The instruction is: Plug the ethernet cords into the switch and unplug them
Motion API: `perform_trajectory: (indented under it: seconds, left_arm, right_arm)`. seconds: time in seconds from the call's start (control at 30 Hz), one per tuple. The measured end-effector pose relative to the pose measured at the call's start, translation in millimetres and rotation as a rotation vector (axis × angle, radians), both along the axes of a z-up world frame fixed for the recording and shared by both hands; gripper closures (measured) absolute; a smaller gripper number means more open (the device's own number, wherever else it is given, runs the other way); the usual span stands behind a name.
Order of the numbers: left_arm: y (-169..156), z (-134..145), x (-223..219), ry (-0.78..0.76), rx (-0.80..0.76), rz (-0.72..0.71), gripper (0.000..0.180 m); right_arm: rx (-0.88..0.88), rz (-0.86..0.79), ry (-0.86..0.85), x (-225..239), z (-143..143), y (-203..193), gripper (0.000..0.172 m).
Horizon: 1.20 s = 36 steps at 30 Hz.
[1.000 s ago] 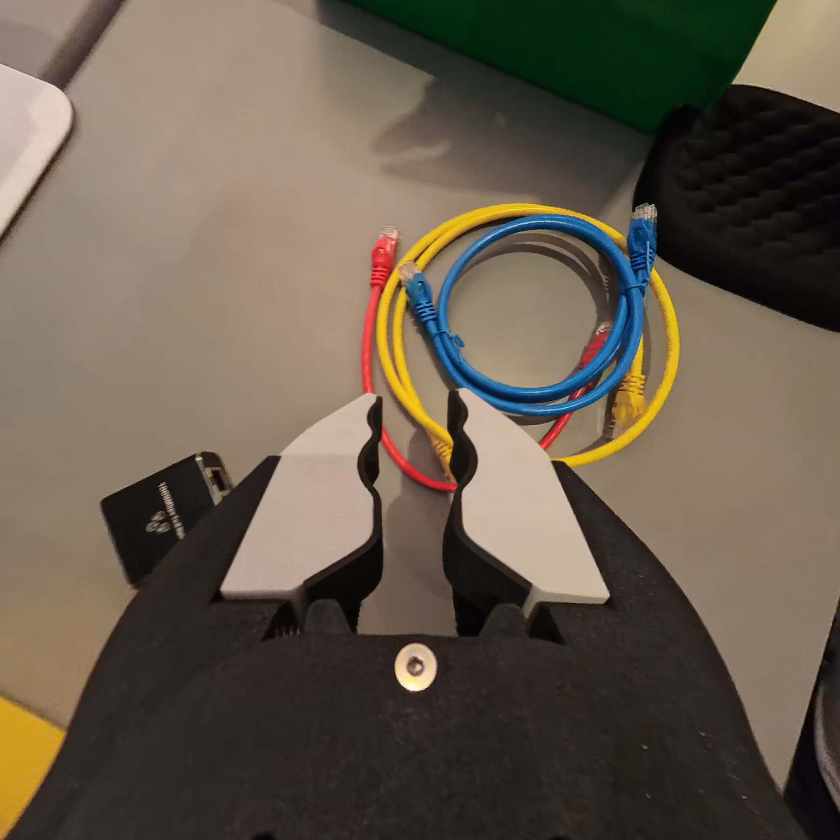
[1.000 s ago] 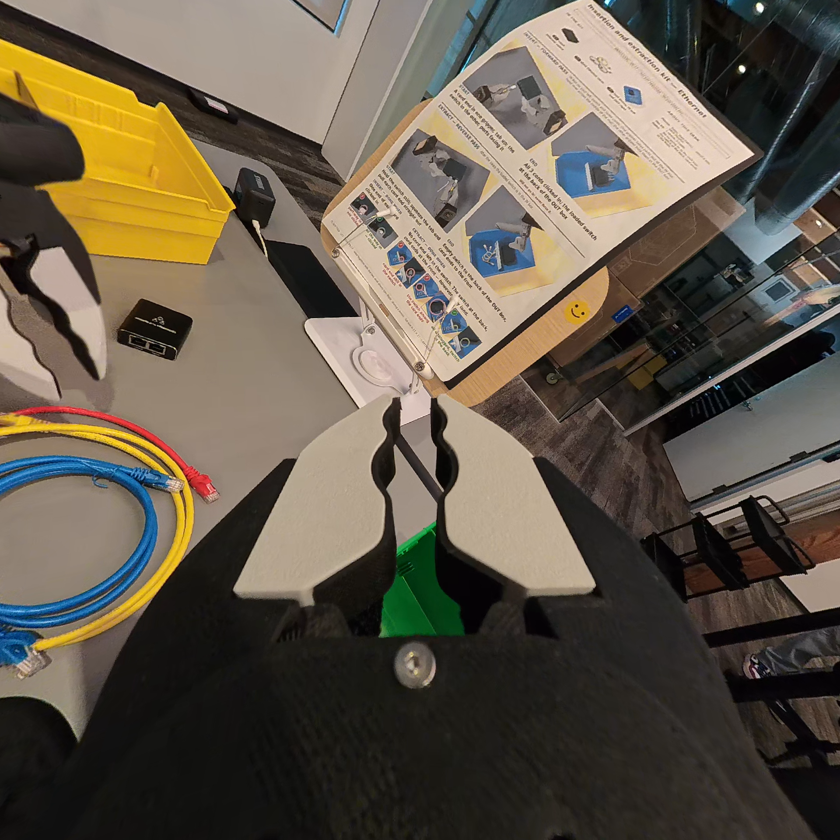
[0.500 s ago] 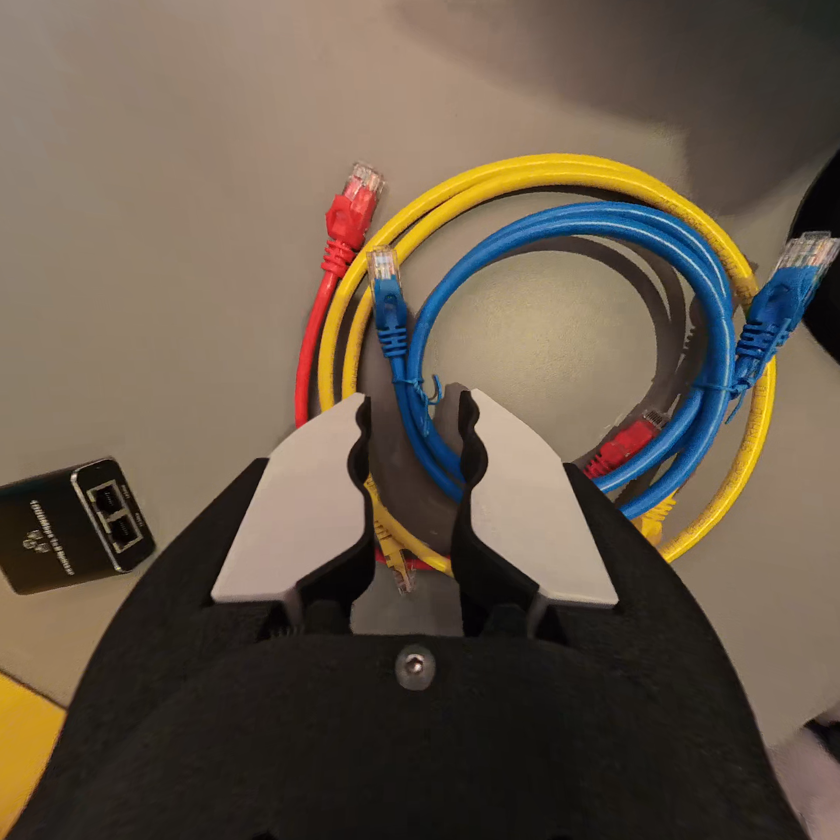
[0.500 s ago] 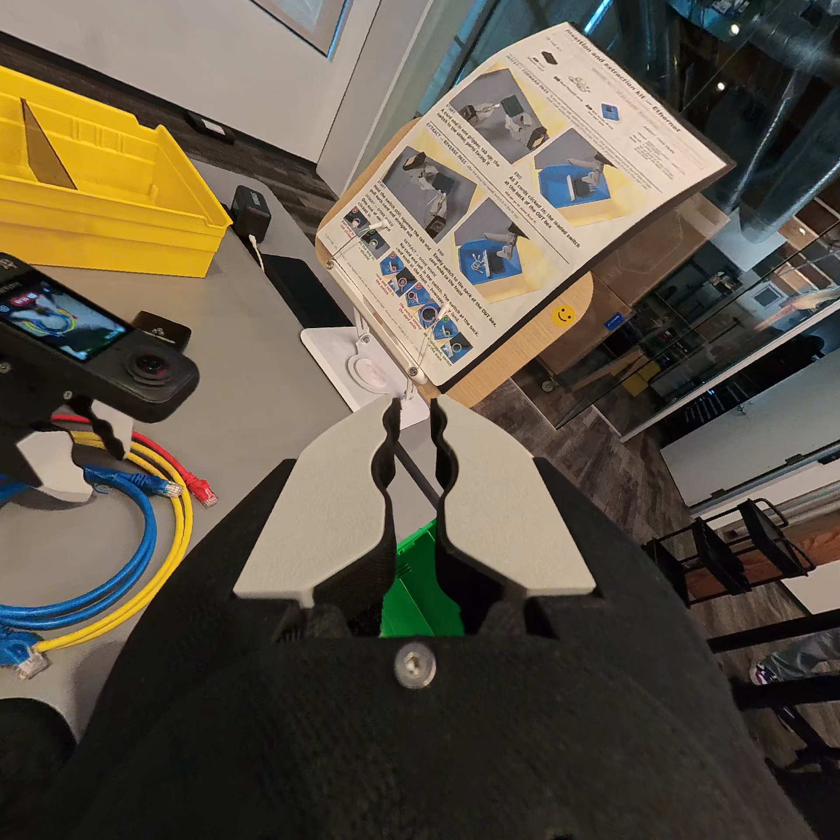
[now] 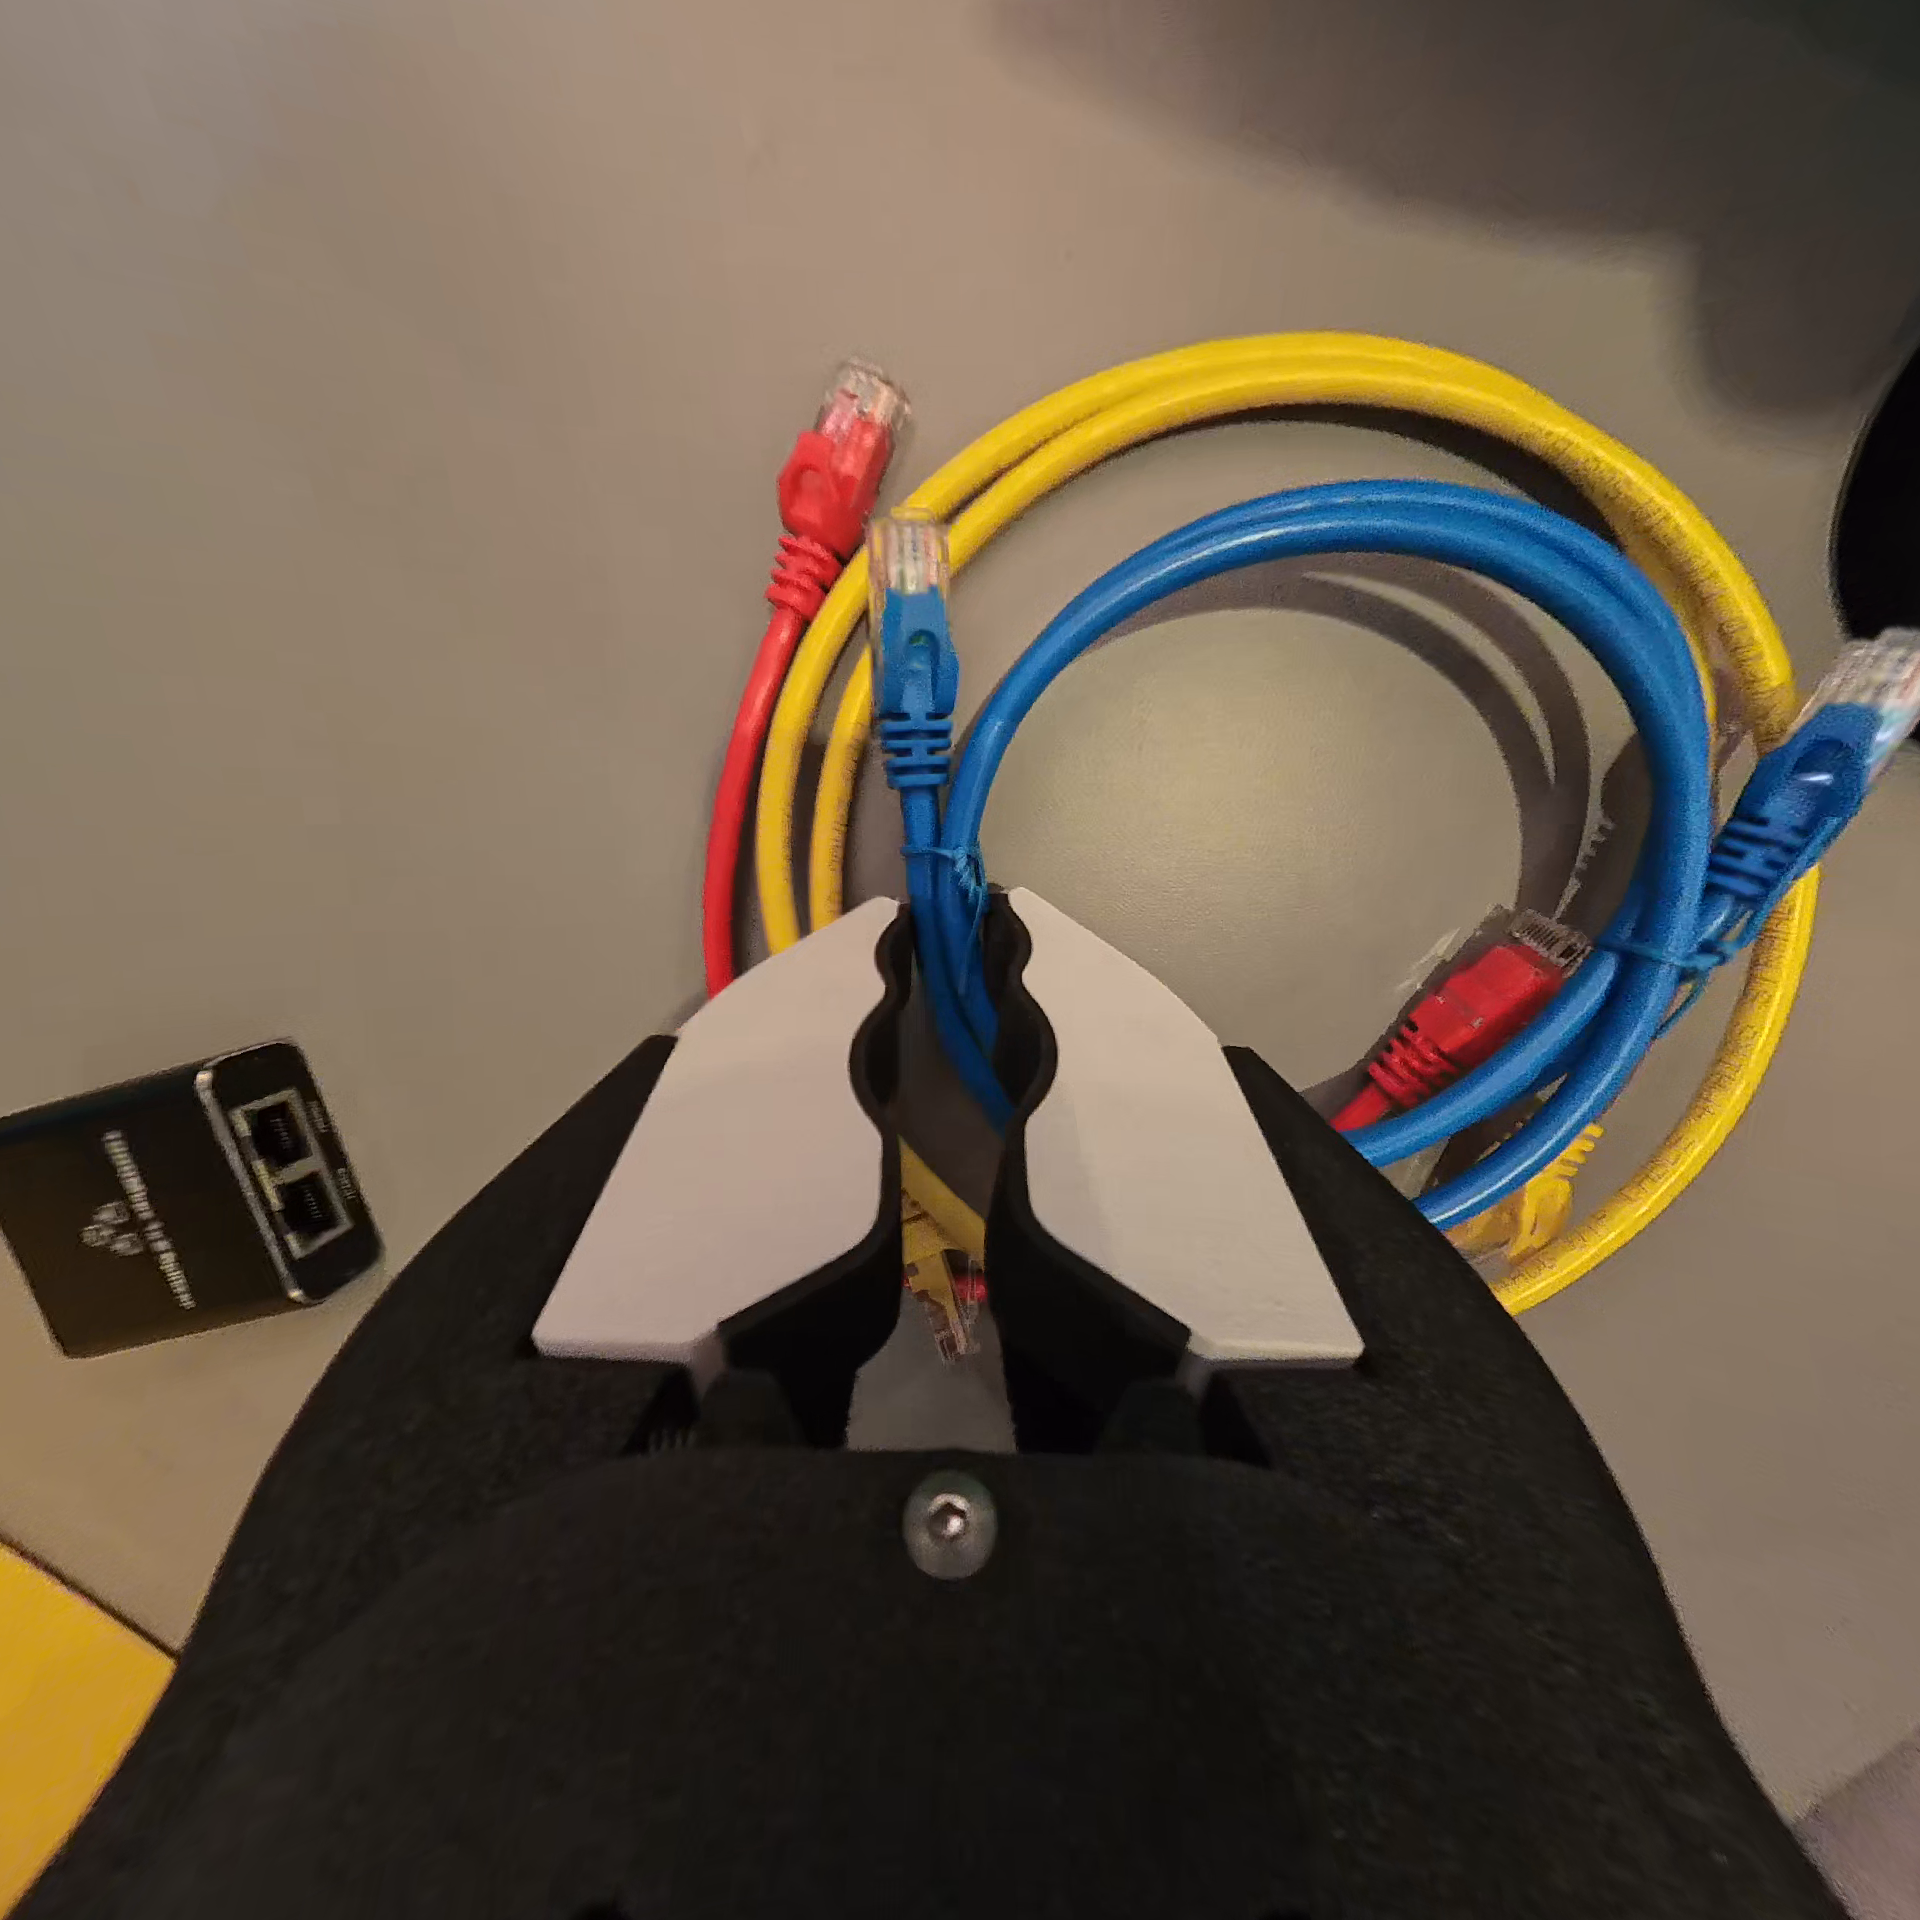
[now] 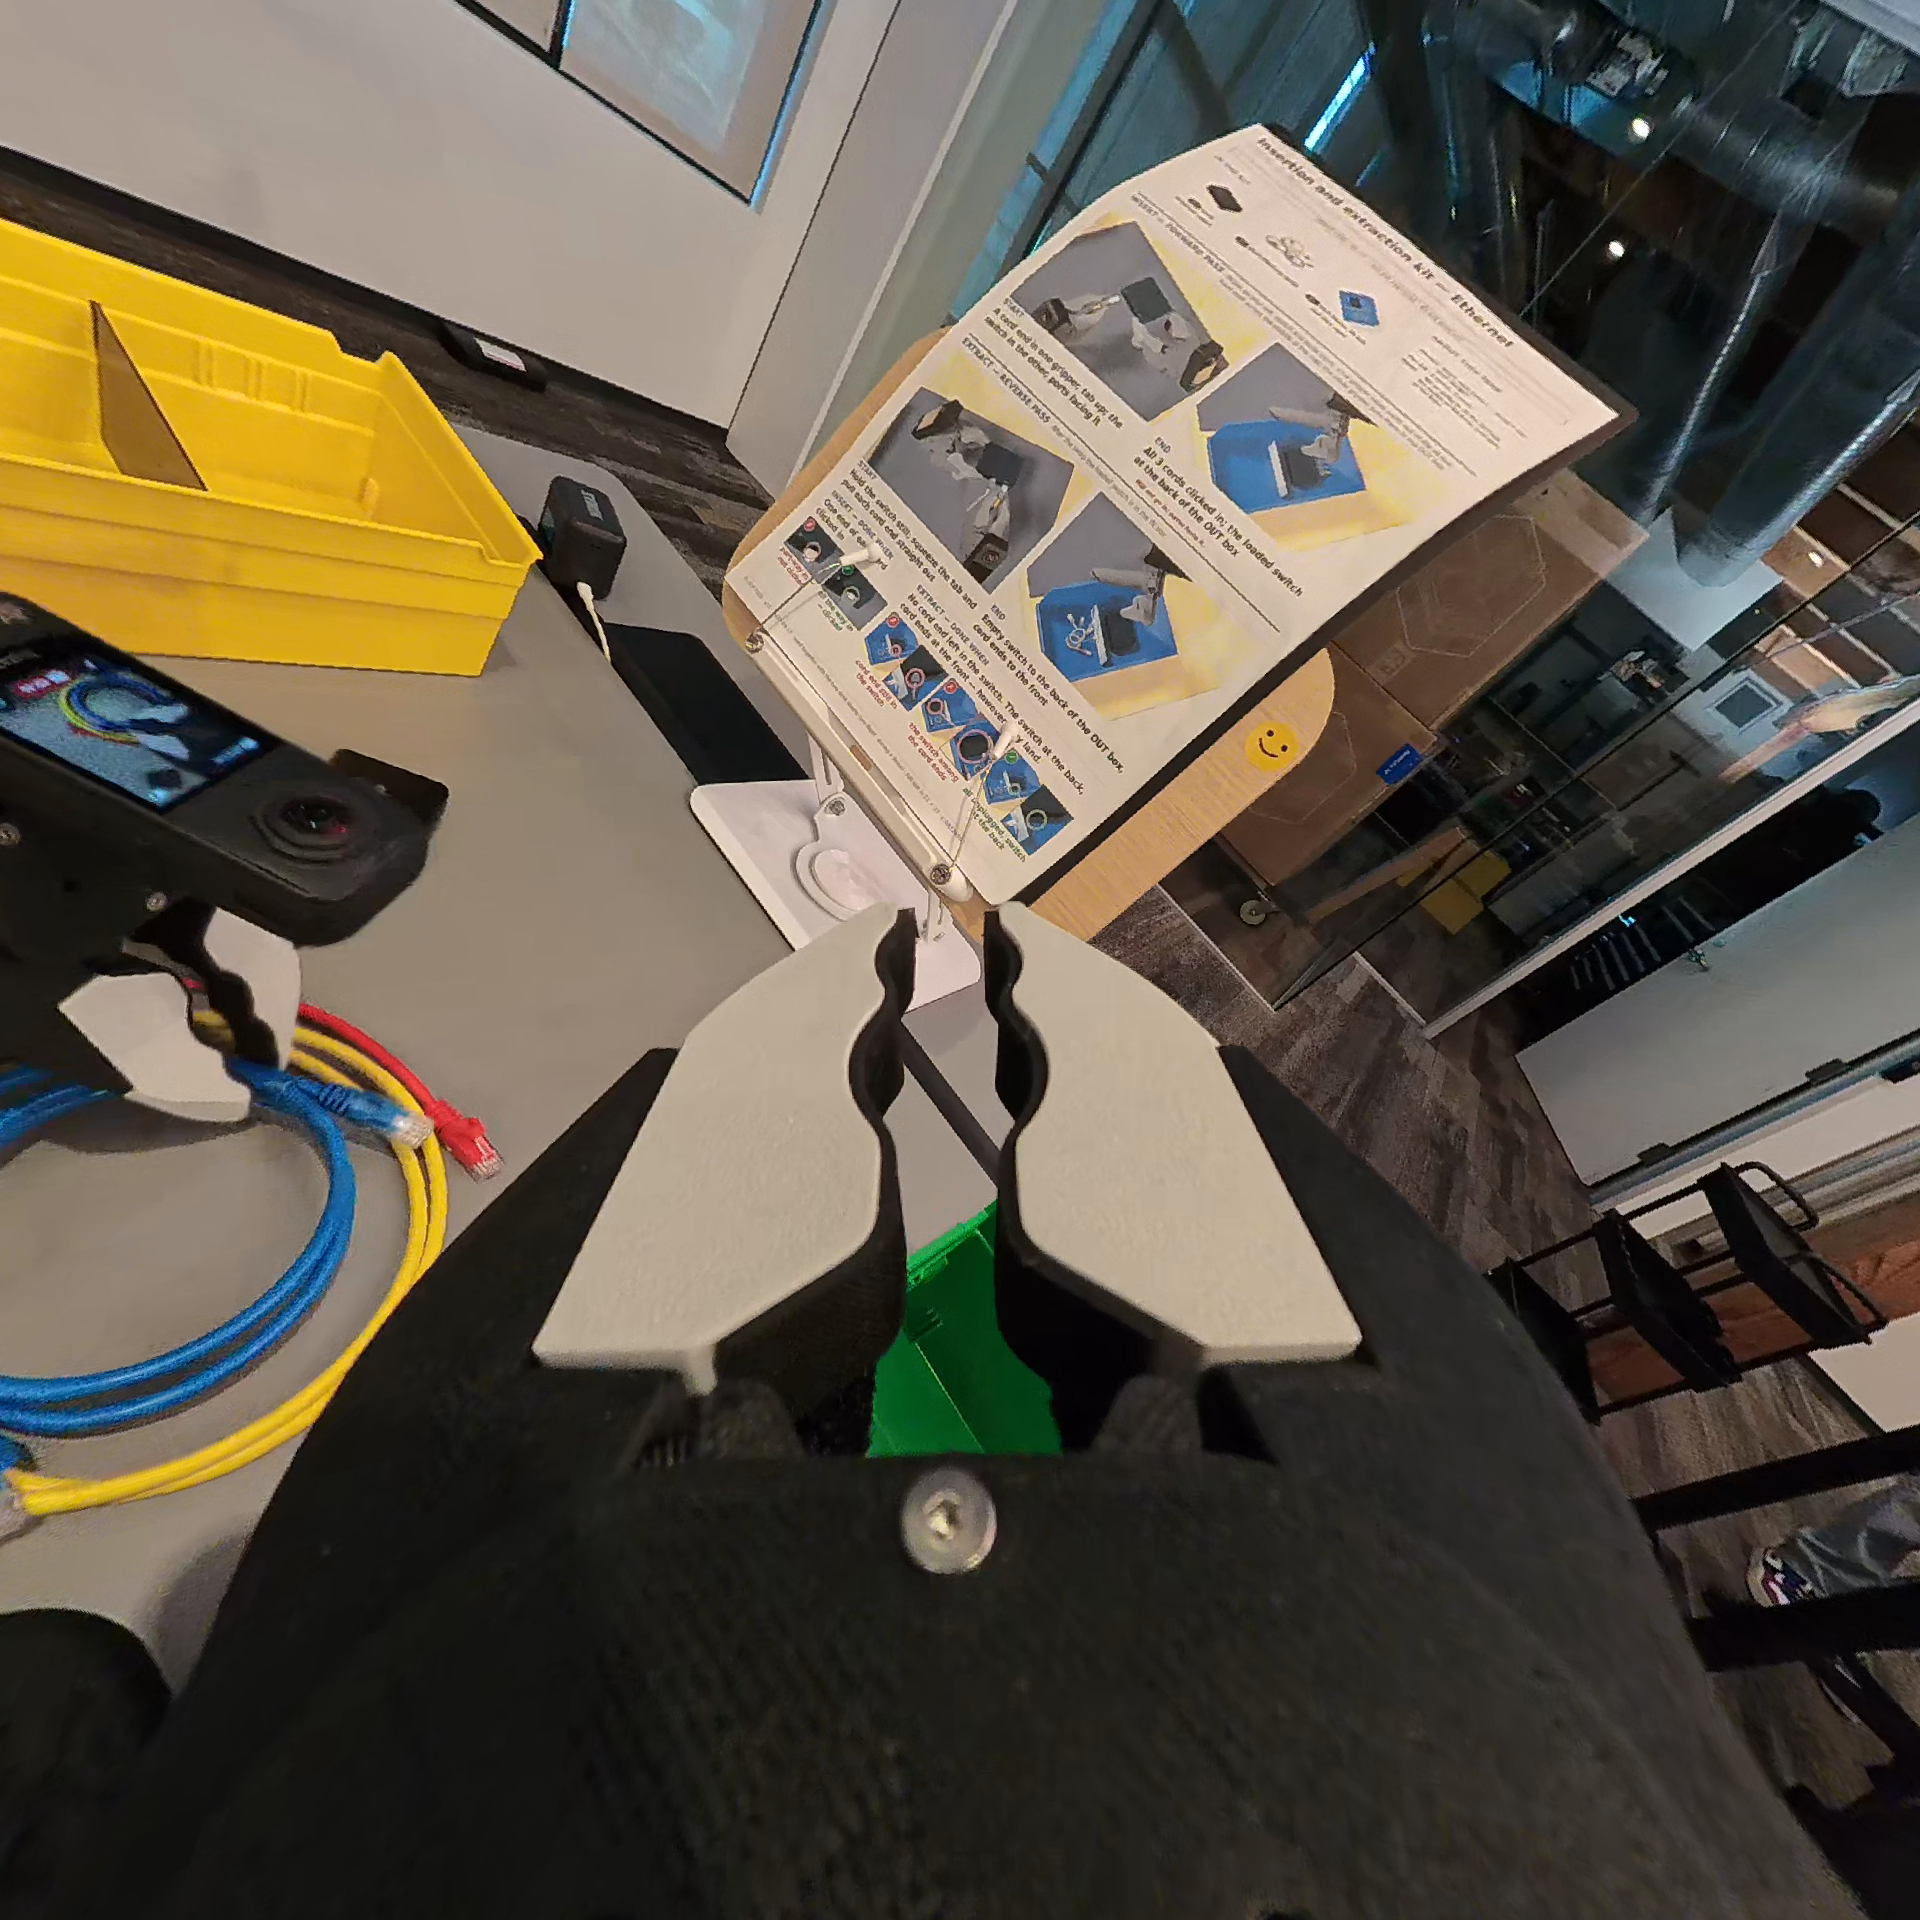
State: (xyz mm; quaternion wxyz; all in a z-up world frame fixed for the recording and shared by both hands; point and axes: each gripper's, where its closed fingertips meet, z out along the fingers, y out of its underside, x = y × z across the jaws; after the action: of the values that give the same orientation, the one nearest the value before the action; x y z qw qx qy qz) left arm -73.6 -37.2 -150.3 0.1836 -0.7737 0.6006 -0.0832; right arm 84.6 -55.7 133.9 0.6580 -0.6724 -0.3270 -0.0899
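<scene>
Blue (image 5: pixel 1351 509), yellow (image 5: pixel 1247 364) and red (image 5: pixel 748 727) ethernet cords lie coiled together on the grey table. The black switch (image 5: pixel 197 1184) lies to their left, with two ports facing the cords. My left gripper (image 5: pixel 951 914) is shut on the blue cord's doubled strands, just behind the blue plug (image 5: pixel 914 644), which points away from me. The right wrist view shows the left gripper (image 6: pixel 208 1029) low over the coil, with the blue plug (image 6: pixel 353 1112) sticking out of it. My right gripper (image 6: pixel 948 925) is open and empty, held above the table's edge.
A yellow bin (image 6: pixel 260 540) stands at the back left. An instruction sheet (image 6: pixel 1143 499) leans on a white stand (image 6: pixel 769 831). A green box (image 6: pixel 935 1351) sits below my right gripper. A black foam pad (image 5: pixel 1881 499) lies right of the coil. My hands' fingertips stand some 30 centimetres from each other. Measured from the fingertips, the black switch (image 5: pixel 197 1184) is 15 centimetres or so from the left gripper and 40 centimetres from the right.
My left gripper came down over the coil and closed on the blue cord behind its plug. My right gripper stayed in place with its fingers unchanged.
</scene>
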Motion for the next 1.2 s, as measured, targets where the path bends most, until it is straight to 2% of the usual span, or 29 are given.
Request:
perform_trajectory:
  seconds: [0.13,0.23,0.33,0.43,0.57,0.67,0.77,0.9,0.97,1.07,1.1,1.2]
  left_arm:
    - [12.5,31.6,-1.2,-0.089,0.13,0.003,0.168]
    - [27.8,67.6,-9.2,-0.168,0.253,0.032,0.168]
    - [42.8,106.6,-25.2,-0.258,0.312,0.094,0.169]
    - [57.1,140.0,-48.4,-0.32,0.341,0.171,0.169]
    - [73.3,171.2,-80.7,-0.318,0.444,0.265,0.169]
    - [80.0,182.6,-95.5,-0.316,0.489,0.317,0.169]
    - [85.7,188.3,-105.4,-0.317,0.513,0.357,0.169]
    - [89.5,194.5,-110.1,-0.336,0.529,0.384,0.169]
    - [90.8,197.4,-110.5,-0.341,0.538,0.391,0.169]
    - [91.1,200.5,-108.7,-0.341,0.557,0.389,0.169]
    - [89.9,200.9,-106.6,-0.347,0.558,0.383,0.169]
    - [87.4,200.7,-103.1,-0.35,0.568,0.374,0.169]
  right_arm:
    - [-0.009,0.009,-0.011,-5.7,-1.6,3.1,0.158]
    - [-0.027,0.024,-0.026,-14.1,-5.6,8.4,0.158]
    - [-0.053,0.05,-0.051,-28.7,-11.4,15.9,0.158]
    - [-0.084,0.095,-0.068,-53.0,-17.2,25.0,0.158]
    - [-0.111,0.233,-0.012,-110.0,-20.3,36.7,0.149]
    - [-0.16,0.27,0.064,-149.6,-29.0,52.6,0.139]
    - [-0.26,0.267,0.132,-178.1,-49.4,68.9,0.124]
    - [-0.327,0.15,0.137,-186.9,-75.4,91.6,0.12]
    - [-0.377,0.105,0.144,-187.3,-87.7,98.0,0.124]
    - [-0.423,0.077,0.115,-185.3,-100.5,101.5,0.14]
    - [-0.44,0.096,0.108,-187.0,-102.9,99.9,0.154]
    - [-0.459,0.092,0.107,-183.3,-105.6,101.3,0.156]
